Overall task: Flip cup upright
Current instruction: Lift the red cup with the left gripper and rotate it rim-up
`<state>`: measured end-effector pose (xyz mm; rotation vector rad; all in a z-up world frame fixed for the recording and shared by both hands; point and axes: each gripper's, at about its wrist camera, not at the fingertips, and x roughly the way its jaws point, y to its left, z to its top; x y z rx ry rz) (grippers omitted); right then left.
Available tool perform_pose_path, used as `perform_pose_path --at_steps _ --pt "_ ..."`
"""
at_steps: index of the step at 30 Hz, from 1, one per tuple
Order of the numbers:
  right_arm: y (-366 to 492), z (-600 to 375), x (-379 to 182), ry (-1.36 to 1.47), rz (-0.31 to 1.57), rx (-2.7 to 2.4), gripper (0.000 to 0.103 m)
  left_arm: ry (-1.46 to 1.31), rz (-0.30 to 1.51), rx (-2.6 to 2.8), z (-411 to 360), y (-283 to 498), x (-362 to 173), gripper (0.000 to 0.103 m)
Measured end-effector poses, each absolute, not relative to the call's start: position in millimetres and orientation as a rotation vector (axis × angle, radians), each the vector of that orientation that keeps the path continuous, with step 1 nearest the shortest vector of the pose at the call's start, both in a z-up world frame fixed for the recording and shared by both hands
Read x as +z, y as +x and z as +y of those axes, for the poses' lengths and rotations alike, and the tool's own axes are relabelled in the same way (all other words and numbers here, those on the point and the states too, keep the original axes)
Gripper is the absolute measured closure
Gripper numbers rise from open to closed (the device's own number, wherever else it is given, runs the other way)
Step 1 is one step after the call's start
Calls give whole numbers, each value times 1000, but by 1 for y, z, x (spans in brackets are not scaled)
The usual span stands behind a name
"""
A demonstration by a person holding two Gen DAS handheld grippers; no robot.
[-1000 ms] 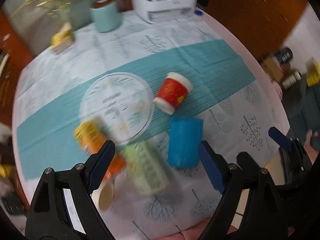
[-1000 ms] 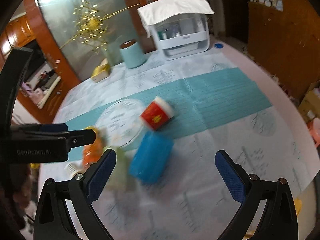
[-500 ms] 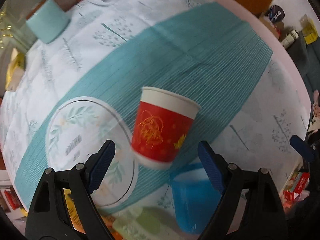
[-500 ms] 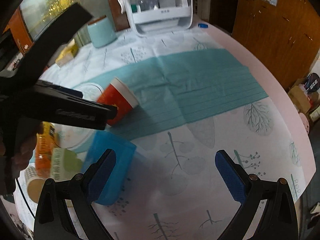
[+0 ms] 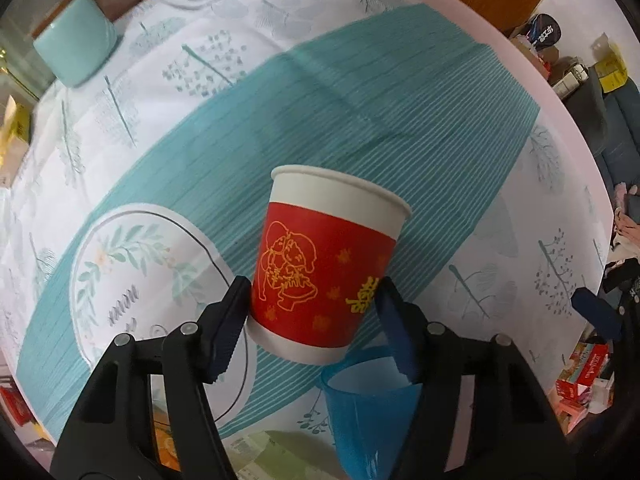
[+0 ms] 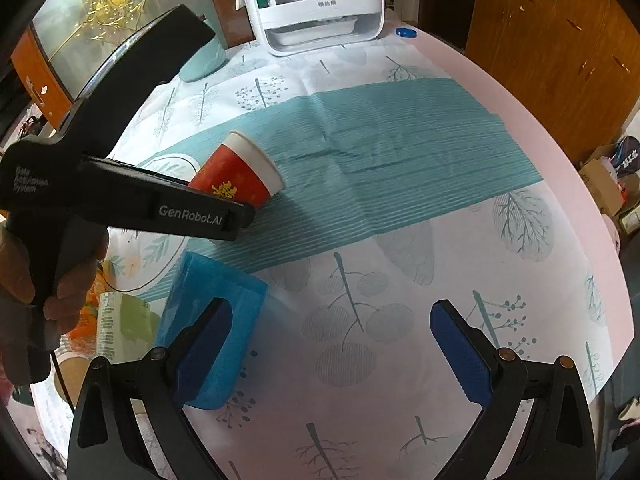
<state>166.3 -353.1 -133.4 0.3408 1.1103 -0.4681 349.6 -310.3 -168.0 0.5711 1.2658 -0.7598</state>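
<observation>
A red paper cup (image 5: 326,264) with a white rim and gold drawings lies on its side on the teal table runner (image 5: 360,100), rim pointing away from me. My left gripper (image 5: 312,300) is shut on the red cup near its base, one finger on each side. In the right wrist view the red cup (image 6: 240,174) shows behind the left gripper body (image 6: 120,196). My right gripper (image 6: 332,344) is open and empty above the tablecloth.
A blue plastic cup (image 6: 212,320) lies on its side just before the red cup, and shows in the left view (image 5: 372,408). A round coaster (image 5: 132,280), green and orange packets (image 6: 116,324), a teal canister (image 5: 76,48) and a white dispenser (image 6: 316,4) stand around.
My left gripper moved forward and closed on the red cup. The right gripper shifted slightly, still open.
</observation>
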Motion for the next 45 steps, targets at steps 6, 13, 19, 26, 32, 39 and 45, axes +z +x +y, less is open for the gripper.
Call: perform_pose_path --at_steps 6,13,19,26,32,39,45 --pt "164 -346 -108 332 1078 -445 2 471 1274 -735 -295 350 -141 43" --pt "149 -336 -70 376 1018 -372 2 377 1224 -654 -259 338 -82 43" --pt "122 -328 -50 563 982 -237 2 277 1177 -555 -200 304 -40 43" --pt "90 -293 -48 632 1029 -174 2 171 1155 -429 -121 237 -25 43" --pt "67 -255 -68 670 1112 -100 2 55 1213 -352 -63 183 -48 42" --pt "50 -234 -98 732 1207 -78 2 -51 1305 -303 -27 137 -101 42" --pt "51 -238 -126 756 1282 -120 2 -183 1376 -317 -19 125 -143 42"
